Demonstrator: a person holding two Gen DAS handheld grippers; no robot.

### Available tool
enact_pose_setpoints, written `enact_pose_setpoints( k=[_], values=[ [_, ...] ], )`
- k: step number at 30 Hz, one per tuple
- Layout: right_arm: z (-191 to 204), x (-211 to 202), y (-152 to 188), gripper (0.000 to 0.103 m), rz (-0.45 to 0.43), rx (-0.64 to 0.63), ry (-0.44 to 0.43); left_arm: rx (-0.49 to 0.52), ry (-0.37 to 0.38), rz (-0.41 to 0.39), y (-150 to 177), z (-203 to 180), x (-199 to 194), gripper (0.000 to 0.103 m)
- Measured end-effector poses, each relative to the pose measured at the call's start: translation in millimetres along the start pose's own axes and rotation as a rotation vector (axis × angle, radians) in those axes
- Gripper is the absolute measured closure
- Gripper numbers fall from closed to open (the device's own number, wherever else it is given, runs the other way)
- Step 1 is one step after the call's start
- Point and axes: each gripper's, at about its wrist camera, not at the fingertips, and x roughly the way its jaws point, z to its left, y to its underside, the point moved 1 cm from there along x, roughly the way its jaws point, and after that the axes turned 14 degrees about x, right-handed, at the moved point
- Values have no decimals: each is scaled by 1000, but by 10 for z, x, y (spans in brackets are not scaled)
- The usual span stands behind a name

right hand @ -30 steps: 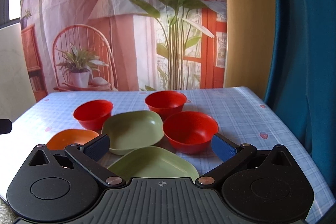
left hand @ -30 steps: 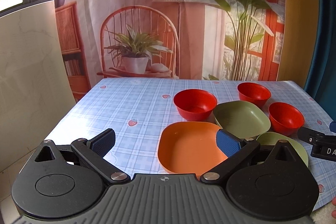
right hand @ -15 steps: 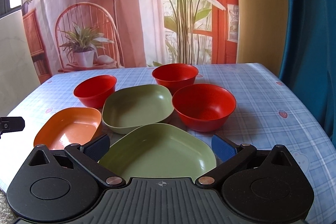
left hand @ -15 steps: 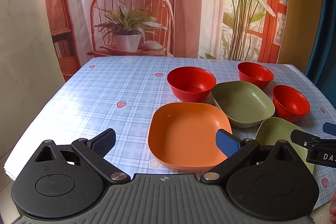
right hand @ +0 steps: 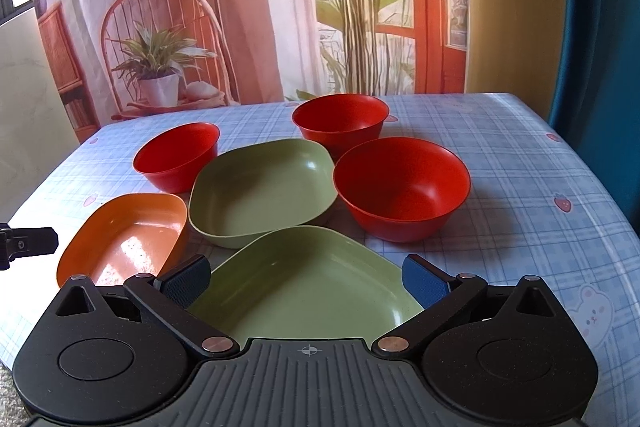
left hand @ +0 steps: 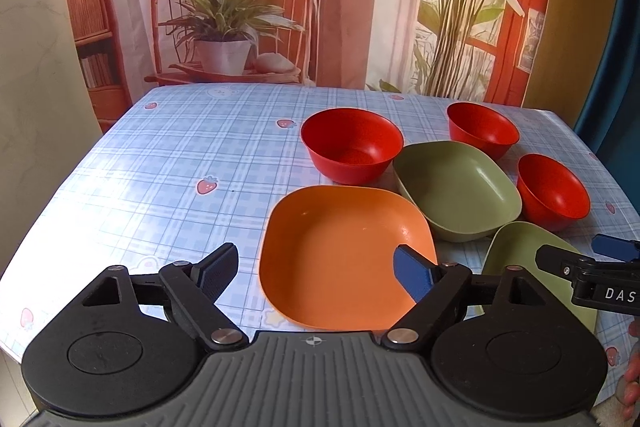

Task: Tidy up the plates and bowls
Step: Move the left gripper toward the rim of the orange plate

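Observation:
An orange plate (left hand: 344, 255) lies near the table's front edge. My left gripper (left hand: 316, 273) hovers over its near side, jaws closing; the pads are apart from the plate. The right pad is over the plate, the left pad outside its left rim. A shallow green plate (right hand: 304, 275) lies between the wide-open fingers of my right gripper (right hand: 306, 279), untouched. Behind them sit a deeper green plate (right hand: 260, 191) and three red bowls (right hand: 176, 155) (right hand: 340, 121) (right hand: 400, 187). The orange plate (right hand: 124, 239) also shows in the right wrist view.
All dishes stand on a blue checked tablecloth (left hand: 180, 167) whose left half is bare. The right gripper's finger (left hand: 592, 267) reaches in beside the green plate (left hand: 520, 255). A printed backdrop hangs behind the table, and a blue curtain (right hand: 600, 67) is at the right.
Both grippers have come forward and down toward the near plates, which now look larger. The left gripper's jaws have narrowed slightly. No dish has moved.

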Motion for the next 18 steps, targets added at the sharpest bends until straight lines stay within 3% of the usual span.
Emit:
enact_pose_setpoints(
  k=[2,6,10,18],
  values=[
    [9,52,-54,17,6,-13,-9,6,21,4,-68,-20,78,24],
    [46,204,-190,26,20,-52,-26,10,91,14,-253,-77,285,38],
    [83,404,-323,42,54,-69,-62,21,172,30,-450,-189,590,55],
    [61,840,-524,54,115,-54,-70,10,290,72,-715,-381,1116,66]
  ],
)
